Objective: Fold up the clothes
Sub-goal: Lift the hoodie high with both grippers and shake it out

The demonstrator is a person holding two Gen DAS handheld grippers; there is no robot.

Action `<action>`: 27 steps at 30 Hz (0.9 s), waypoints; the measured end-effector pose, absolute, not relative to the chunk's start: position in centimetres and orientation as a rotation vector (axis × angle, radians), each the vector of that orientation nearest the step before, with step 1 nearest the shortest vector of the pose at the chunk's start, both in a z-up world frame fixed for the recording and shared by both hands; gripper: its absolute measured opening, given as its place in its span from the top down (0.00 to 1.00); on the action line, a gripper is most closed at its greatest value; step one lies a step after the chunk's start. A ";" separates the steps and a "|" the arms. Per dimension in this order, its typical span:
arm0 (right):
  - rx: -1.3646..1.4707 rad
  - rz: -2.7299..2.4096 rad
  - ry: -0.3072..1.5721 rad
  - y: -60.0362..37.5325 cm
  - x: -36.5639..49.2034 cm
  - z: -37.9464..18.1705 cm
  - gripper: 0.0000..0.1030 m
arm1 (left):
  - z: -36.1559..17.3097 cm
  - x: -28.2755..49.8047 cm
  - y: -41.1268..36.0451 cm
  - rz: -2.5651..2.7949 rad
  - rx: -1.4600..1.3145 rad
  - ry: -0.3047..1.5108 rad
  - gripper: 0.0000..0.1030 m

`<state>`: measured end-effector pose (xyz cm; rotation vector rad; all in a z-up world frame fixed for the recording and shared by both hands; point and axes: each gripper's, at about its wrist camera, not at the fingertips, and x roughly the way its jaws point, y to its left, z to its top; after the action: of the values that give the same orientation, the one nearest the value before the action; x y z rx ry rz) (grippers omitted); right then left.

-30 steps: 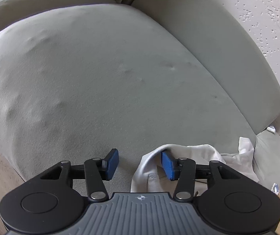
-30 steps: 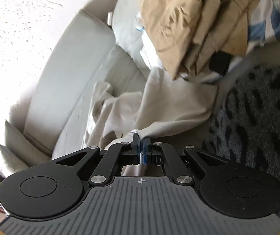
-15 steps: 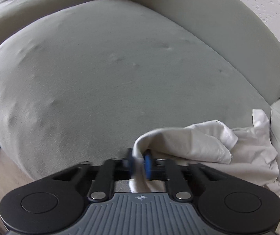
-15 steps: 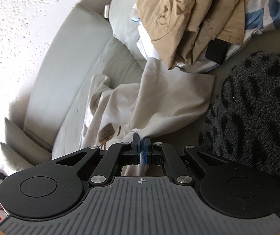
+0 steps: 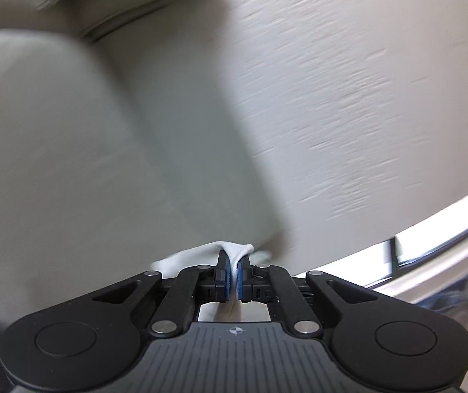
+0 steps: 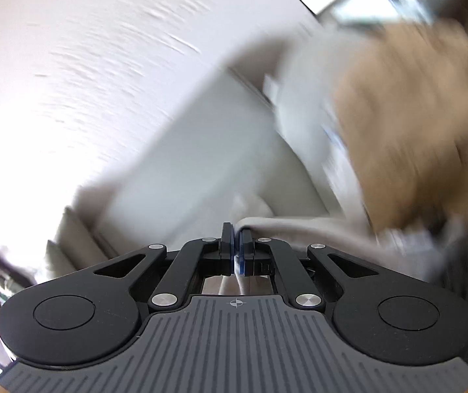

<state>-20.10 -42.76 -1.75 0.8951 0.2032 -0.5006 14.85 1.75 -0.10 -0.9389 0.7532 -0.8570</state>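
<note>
White garment (image 5: pixel 201 252): one item, pinched at two points. The left hand-held gripper (image 5: pixel 233 273) has its blue pads pressed together on a fold of the cloth, which bunches just above the fingertips in front of the grey sofa cushion (image 5: pixel 70 150). The right hand-held gripper (image 6: pixel 236 252) is likewise clamped on the garment's edge (image 6: pixel 299 226), which trails off to its right. Both grippers point upward toward the textured wall (image 5: pixel 348 82). One blurred tan clothing pile (image 6: pixel 410 121) lies at the right.
</note>
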 end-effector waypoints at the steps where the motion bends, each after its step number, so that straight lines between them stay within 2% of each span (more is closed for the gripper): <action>1: 0.858 -0.491 0.178 -42.6 -20.2 0.4 0.98 | 1.7 14.1 2.2 -0.892 -0.969 0.683 0.98; 4: 0.808 -0.420 0.061 -42.6 -21.5 6.9 0.98 | 6.0 11.6 4.3 -0.971 -1.067 0.465 0.98; 7: 0.651 -0.352 -0.183 -40.4 -24.9 13.9 0.98 | 10.2 9.0 6.3 -1.031 -1.148 0.251 0.98; 10: 0.457 -0.344 -0.301 -37.6 -27.0 18.1 0.98 | 11.6 7.9 6.7 -0.981 -1.106 0.277 0.98; 12: 0.487 -0.338 -0.218 -37.9 -26.6 19.7 0.98 | 11.9 7.2 6.9 -1.017 -1.121 0.275 0.98; 14: 0.552 -0.286 -0.232 -38.6 -27.5 20.7 0.98 | 13.1 5.8 7.7 -1.039 -1.088 0.215 0.98; 16: 0.431 -0.319 -0.349 -37.0 -29.2 22.0 1.00 | 14.3 4.6 8.5 -1.042 -1.054 0.164 0.98; 19: 0.278 -0.385 -0.435 -34.3 -31.0 23.7 1.00 | 14.7 5.8 7.1 -1.041 -1.000 0.237 0.98; 23: 0.390 -0.324 -0.137 -36.2 -25.2 22.2 1.00 | 11.4 8.5 2.5 -0.931 -0.856 0.427 0.98; 27: 0.559 -0.236 0.262 -38.2 -17.6 13.8 0.89 | 6.3 11.8 0.9 -0.727 -0.766 0.541 0.98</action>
<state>-17.59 -38.19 13.81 0.5593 0.2618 -0.2358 11.83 0.90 6.33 -0.7657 0.5410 -0.7268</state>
